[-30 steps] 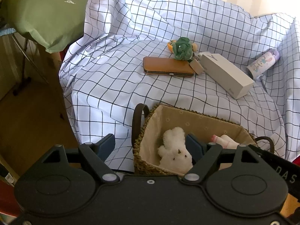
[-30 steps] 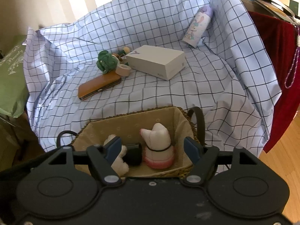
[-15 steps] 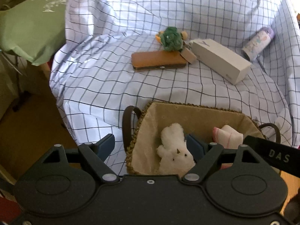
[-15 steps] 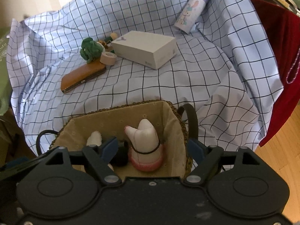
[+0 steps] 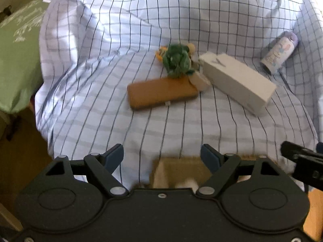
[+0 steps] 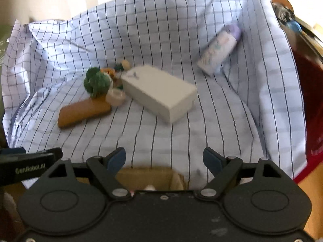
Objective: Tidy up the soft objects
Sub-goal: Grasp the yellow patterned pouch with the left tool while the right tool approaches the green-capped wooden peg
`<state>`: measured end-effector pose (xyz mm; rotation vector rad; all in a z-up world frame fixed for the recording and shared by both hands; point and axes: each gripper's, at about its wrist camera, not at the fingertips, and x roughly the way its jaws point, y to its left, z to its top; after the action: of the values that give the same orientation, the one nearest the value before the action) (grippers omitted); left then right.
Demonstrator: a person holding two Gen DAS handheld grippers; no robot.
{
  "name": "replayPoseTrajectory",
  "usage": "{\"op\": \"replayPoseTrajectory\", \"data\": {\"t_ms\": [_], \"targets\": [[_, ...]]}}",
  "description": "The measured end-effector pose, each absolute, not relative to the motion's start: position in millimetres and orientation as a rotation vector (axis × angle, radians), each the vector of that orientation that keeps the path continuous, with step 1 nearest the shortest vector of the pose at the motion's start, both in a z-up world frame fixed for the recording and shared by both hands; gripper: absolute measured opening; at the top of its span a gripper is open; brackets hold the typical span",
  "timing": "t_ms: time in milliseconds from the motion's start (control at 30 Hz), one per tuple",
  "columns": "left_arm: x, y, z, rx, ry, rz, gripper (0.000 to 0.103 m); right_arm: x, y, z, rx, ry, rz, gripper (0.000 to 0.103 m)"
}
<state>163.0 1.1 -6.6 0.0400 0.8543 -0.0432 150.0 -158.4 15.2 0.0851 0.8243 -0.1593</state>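
A green plush toy (image 5: 177,60) lies on the checked sheet (image 5: 101,92) behind a brown case; it also shows in the right wrist view (image 6: 97,81). The woven basket (image 5: 179,168) sits just under my left gripper (image 5: 162,155), which is open and empty; a white plush top (image 5: 186,182) peeks out of it. My right gripper (image 6: 164,158) is open and empty above the basket's far edge (image 6: 149,174). Most of the basket is hidden behind both grippers.
A brown case (image 5: 161,95), a tape roll (image 6: 115,96), a white box (image 5: 238,80) and a pastel bottle (image 5: 279,55) lie on the sheet. A green cushion (image 5: 16,56) is at left, red cloth (image 6: 308,109) at right.
Both grippers have moved forward and tilted up over the sheet. The basket has slid to the bottom edge of both views, and its plush toys are almost out of sight.
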Motion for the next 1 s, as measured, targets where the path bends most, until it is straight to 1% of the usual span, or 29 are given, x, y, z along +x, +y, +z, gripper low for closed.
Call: {"op": "replayPoseTrajectory", "data": {"t_ms": [300,700,767,1000], "targets": [[237.9,1.3,1.1,0.04,0.852,-0.067,0.08,217.2,-154.5,16.1,0.051,0.815,-0.091,0.084],[357.9,5.5,10.4,-0.06,0.859,-0.038,0.081,287.5,-146.6,3.4,0.01,0.822,-0.053,0.084],[380.9,3.5,8.6,-0.069,0.871,-0.038,0.087,300.9,-148.9,2.8,0.018,0.819,-0.048,0.084],[449.6,-12.3,-16.5,-0.058,0.945,-0.043,0.087,343.4,-156.1,3.7,0.004,0.805,-0.066,0.084]]}}
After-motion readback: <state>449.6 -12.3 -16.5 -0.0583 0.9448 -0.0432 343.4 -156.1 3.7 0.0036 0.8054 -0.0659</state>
